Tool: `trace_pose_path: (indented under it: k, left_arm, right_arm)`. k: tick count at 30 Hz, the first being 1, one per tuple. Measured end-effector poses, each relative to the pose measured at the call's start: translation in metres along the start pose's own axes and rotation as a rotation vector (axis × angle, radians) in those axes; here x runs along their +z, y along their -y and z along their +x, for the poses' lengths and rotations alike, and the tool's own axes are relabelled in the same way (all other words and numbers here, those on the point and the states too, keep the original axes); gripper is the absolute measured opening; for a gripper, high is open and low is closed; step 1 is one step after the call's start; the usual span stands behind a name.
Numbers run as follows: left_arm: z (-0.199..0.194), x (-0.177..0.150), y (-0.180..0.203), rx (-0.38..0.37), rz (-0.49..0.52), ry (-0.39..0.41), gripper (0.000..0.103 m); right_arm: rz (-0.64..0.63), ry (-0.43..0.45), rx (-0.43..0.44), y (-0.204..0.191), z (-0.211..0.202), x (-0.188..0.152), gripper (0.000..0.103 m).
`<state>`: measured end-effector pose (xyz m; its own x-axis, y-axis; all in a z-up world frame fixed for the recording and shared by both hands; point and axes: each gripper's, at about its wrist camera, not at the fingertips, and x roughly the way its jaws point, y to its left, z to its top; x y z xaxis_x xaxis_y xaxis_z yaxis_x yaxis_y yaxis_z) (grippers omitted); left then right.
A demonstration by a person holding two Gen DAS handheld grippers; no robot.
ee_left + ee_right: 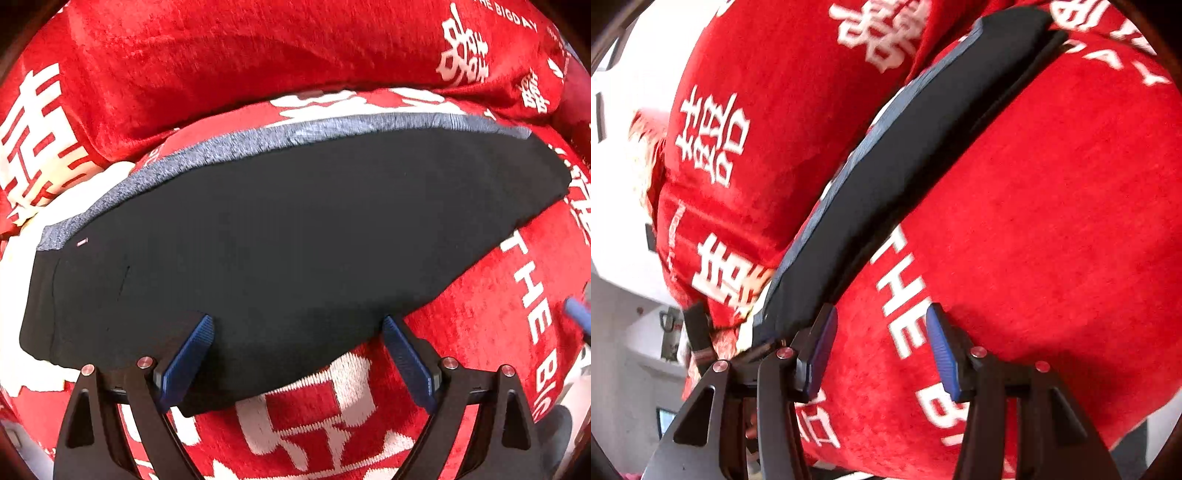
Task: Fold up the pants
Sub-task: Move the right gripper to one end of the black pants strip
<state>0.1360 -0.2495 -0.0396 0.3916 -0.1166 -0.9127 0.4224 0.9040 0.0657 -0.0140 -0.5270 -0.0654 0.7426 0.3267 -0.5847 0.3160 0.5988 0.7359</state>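
The left gripper (298, 321) hovers wide open over the near edge of the black pants (288, 229), which lie folded flat on a red blanket (480, 325). The right gripper (881, 314) is open and empty, just beside the pants' end.

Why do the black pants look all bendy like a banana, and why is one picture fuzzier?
Left wrist view: the fisheye lens curves the pants and the red blanket toward the edges, but the picture is fairly sharp. Right wrist view: the blanket's white letters look smeared, likely from motion, and bright white light washes out the left side.
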Motion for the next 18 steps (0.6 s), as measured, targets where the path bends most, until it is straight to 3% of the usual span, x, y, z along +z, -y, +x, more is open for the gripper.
trace_pose_path:
  k: [5,18]
  left_arm:
    - [0.001,-0.009,0.013,0.071,0.071,0.031,0.093]
    - [0.003,-0.007,0.006,0.038,0.042,0.012,0.096]
  right_arm:
    - [-0.001,0.034,-0.023,0.0,-0.016,0.014,0.054]
    - [-0.017,0.046,-0.01,-0.028,-0.027,0.027,0.054]
